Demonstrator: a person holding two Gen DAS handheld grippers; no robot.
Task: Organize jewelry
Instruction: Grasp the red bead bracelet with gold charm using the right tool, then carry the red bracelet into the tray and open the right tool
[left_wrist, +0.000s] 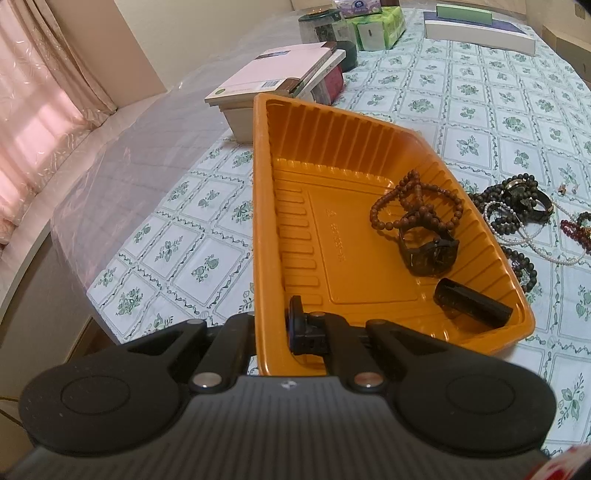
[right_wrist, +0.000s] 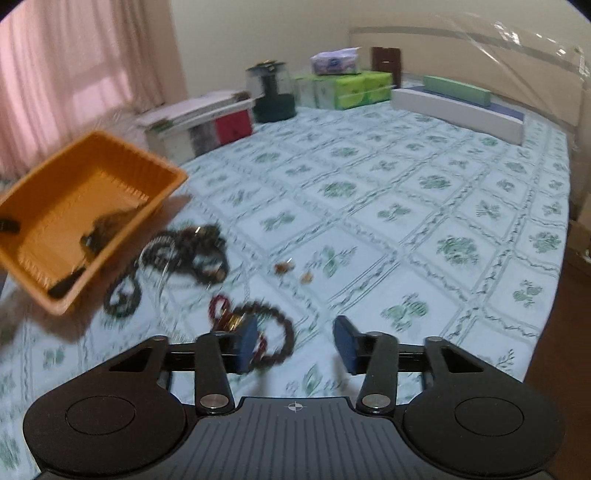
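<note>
My left gripper (left_wrist: 273, 325) is shut on the near rim of the orange tray (left_wrist: 258, 206) and holds it tilted above the table. In the tray lie a brown bead bracelet (left_wrist: 413, 201), a black watch (left_wrist: 430, 249) and a black tube (left_wrist: 472, 302). The tray also shows in the right wrist view (right_wrist: 122, 155), lifted at the left. My right gripper (right_wrist: 295, 345) is open and empty, low over a dark bead bracelet (right_wrist: 280, 332) and red beads (right_wrist: 218, 308). A pile of dark beads, pearls and a watch (right_wrist: 188, 251) lies beside the tray.
Small earrings (right_wrist: 291, 269) lie mid-table. A stack of books (left_wrist: 280, 77), a dark jar (right_wrist: 273, 92), green tissue packs (right_wrist: 351, 88) and a long white box (right_wrist: 458, 110) stand at the back. The table edge runs along the right (right_wrist: 554, 258).
</note>
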